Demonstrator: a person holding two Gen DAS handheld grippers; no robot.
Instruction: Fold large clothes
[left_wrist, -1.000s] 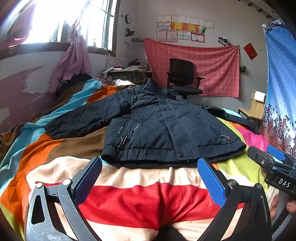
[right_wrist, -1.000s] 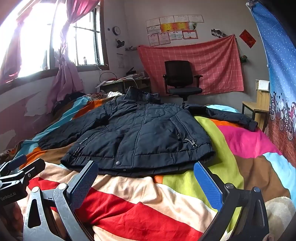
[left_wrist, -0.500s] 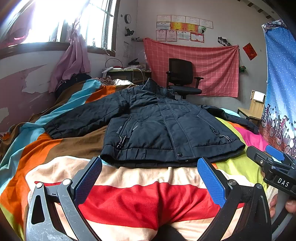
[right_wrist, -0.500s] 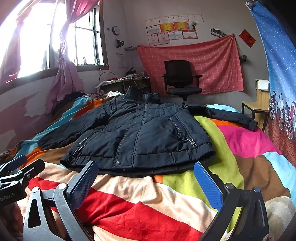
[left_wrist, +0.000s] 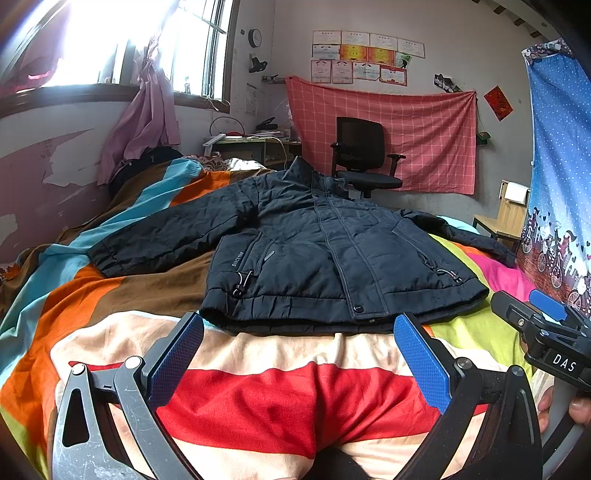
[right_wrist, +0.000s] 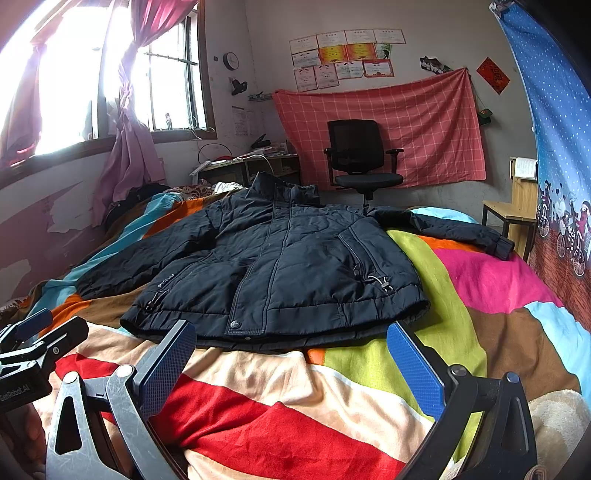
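A dark navy padded jacket (left_wrist: 317, 258) lies flat, front up and zipped, on a striped multicolour bed cover (left_wrist: 280, 398), hem toward me, both sleeves spread out. It also shows in the right wrist view (right_wrist: 280, 273). My left gripper (left_wrist: 299, 354) is open and empty, low over the cover just short of the hem. My right gripper (right_wrist: 291, 362) is open and empty too, just short of the hem's right part. Each gripper appears at the edge of the other's view: the right one (left_wrist: 543, 325), the left one (right_wrist: 29, 343).
A black office chair (left_wrist: 364, 155) stands beyond the bed before a red checked cloth. A cluttered desk (left_wrist: 258, 144) sits under the window at the back left. A wooden stool (right_wrist: 513, 218) and a blue curtain (right_wrist: 554, 140) are on the right.
Both grippers have edged slightly closer to the jacket's hem. The jaws stay open and the jacket has not moved.
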